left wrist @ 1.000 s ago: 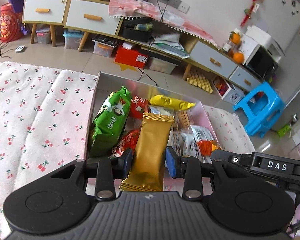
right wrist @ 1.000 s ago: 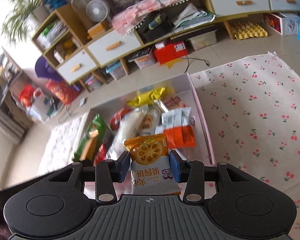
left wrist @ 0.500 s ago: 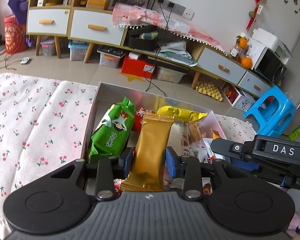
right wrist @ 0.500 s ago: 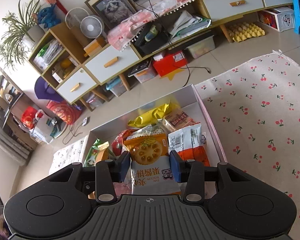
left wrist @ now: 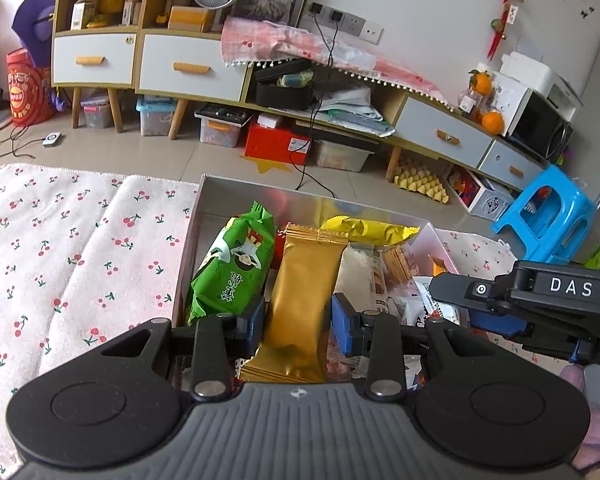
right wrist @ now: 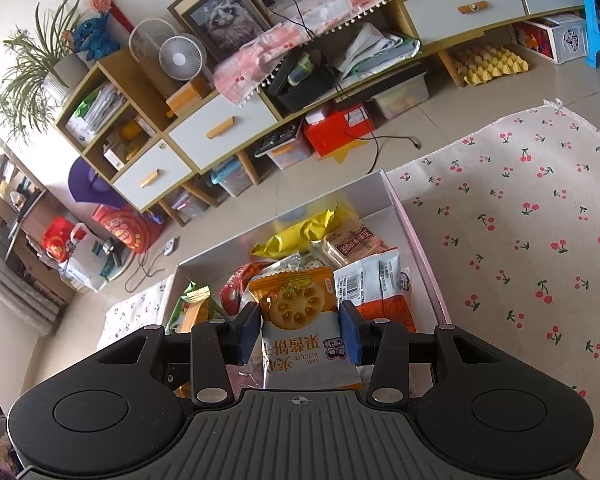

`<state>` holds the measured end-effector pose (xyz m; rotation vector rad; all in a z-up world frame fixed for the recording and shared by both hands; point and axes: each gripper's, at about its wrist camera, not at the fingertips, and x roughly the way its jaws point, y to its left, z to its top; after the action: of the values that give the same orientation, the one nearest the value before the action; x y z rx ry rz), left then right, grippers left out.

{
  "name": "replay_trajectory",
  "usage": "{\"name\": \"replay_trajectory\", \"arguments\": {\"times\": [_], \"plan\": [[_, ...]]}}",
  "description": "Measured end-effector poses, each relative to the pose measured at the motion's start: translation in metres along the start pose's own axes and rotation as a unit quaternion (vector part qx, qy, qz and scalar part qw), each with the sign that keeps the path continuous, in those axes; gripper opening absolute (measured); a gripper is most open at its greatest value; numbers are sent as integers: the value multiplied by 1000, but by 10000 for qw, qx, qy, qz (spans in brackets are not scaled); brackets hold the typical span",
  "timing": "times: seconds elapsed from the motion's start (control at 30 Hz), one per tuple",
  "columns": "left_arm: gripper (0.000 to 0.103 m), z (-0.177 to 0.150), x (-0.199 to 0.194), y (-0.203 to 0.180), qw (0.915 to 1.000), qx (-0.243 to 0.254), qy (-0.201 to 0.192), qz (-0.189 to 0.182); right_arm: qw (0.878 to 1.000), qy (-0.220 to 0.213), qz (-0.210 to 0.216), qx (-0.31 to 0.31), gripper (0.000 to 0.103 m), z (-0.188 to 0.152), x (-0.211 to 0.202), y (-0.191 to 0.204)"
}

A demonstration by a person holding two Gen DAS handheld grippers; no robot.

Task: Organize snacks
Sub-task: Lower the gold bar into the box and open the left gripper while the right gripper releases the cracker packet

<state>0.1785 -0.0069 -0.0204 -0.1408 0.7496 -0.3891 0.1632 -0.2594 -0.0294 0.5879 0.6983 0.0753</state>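
Note:
My left gripper (left wrist: 298,320) is shut on a gold snack packet (left wrist: 304,300) that stands upright between its blue pads above the open box (left wrist: 235,188). Inside the box lie a green packet (left wrist: 229,276), a yellow packet (left wrist: 374,232) and several other snacks. In the right wrist view, my right gripper (right wrist: 300,334) is shut on a white and orange jam biscuit packet (right wrist: 300,320), held over the same box (right wrist: 400,208). The yellow packet (right wrist: 300,234) and a white and orange packet (right wrist: 376,284) lie below it. The right gripper's black body (left wrist: 540,300) shows at the right of the left wrist view.
The box sits on a white cloth with cherries (left wrist: 59,260), which spreads out on both sides (right wrist: 520,220). Beyond it are a tiled floor, low cabinets with white drawers (left wrist: 191,66), a red box (left wrist: 277,142) and a blue stool (left wrist: 548,220).
Both grippers have tilted upward and show more of the room. Each has kept its packet between its pads. The right gripper's body has come further into the left wrist view.

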Motion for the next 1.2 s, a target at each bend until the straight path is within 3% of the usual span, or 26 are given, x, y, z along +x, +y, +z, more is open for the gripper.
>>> {"name": "replay_trajectory", "arguments": {"times": [0.37, 0.47, 0.5, 0.53, 0.57, 0.63, 0.9, 1.2], "plan": [[34, 0, -1, -1, 9999, 105, -43, 10, 10000, -40, 46, -76, 43, 0, -2, 4], [49, -1, -2, -2, 9999, 125, -57, 27, 9999, -113, 85, 33, 48, 0, -4, 2], [56, -1, -3, -4, 9999, 137, -63, 4, 9999, -62, 83, 94, 54, 2, -4, 1], [60, 0, -5, -5, 9999, 162, -58, 5, 9998, -6, 82, 168, 69, 2, -4, -1], [69, 0, -6, -7, 9998, 205, -65, 9, 9997, 17, 85, 233, 75, 2, -6, -3], [80, -2, -10, -12, 9994, 327, -66, 63, 9998, -2, 81, 201, 75, 3, -9, -4], [94, -11, -29, -16, 9980, 574, 84, 251, 9996, 42, -104, -254, 77, 4, -32, -4], [101, -22, -61, -11, 9959, 438, 367, 704, 9946, 191, -433, -928, 77, -16, -70, -2]]}}
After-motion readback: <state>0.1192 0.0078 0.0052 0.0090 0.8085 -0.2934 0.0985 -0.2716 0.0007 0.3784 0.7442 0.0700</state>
